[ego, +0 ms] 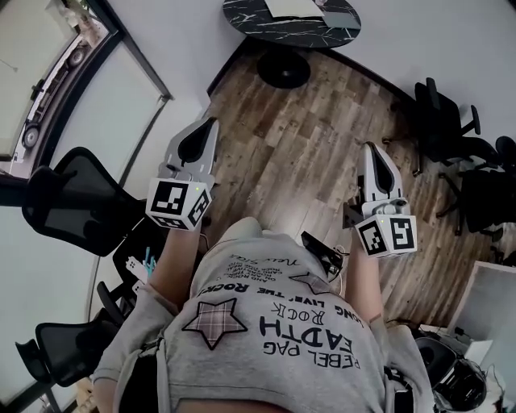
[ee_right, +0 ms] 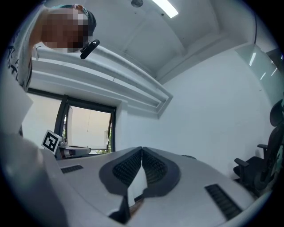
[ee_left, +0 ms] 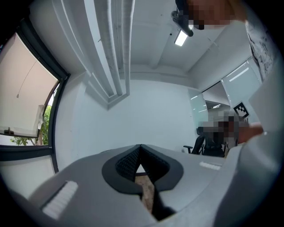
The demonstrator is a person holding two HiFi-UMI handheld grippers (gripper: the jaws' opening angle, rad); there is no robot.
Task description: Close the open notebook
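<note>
**Landmark:** round black marble-patterned table (ego: 266,24) on a black disc foot (ego: 284,68), at the far end of the wooden floor (ego: 298,153).

1. **Notebook.** Not to be made out with certainty. Pale flat things (ego: 310,8) lie on the table top, cut off by the upper edge of the head view. Whether one of them is the notebook cannot be told.
2. **Left gripper** (ego: 212,123). Held well short of the table, left of its foot, pointing towards it. Fingers pressed together tip to tip, nothing between them. Marker cube (ego: 179,203) at its rear.
3. **Right gripper** (ego: 371,148). Well short of the table, right of its foot. Fingers likewise pressed together, empty. Second marker cube (ego: 387,235) at its rear.
4. **Ground between.** Wooden floor lies between both grippers and the table.
5. **Person.** Grey T-shirt (ego: 274,323) with star patches and print, at the end farthest from the table. It hides the floor beneath it.
6. **Black office chairs, left group** (ego: 72,202). Left of the table, beside the window (ego: 48,64).
7. **Black office chairs, right group** (ego: 451,137). Right of the table, near the white wall.
8. **Dark clutter** (ego: 451,371). Far right, farthest from the table, partly cut off, too tangled to name.
9. **Small white and blue items** (ego: 143,262). At the person's left side, too small to tell.
</note>
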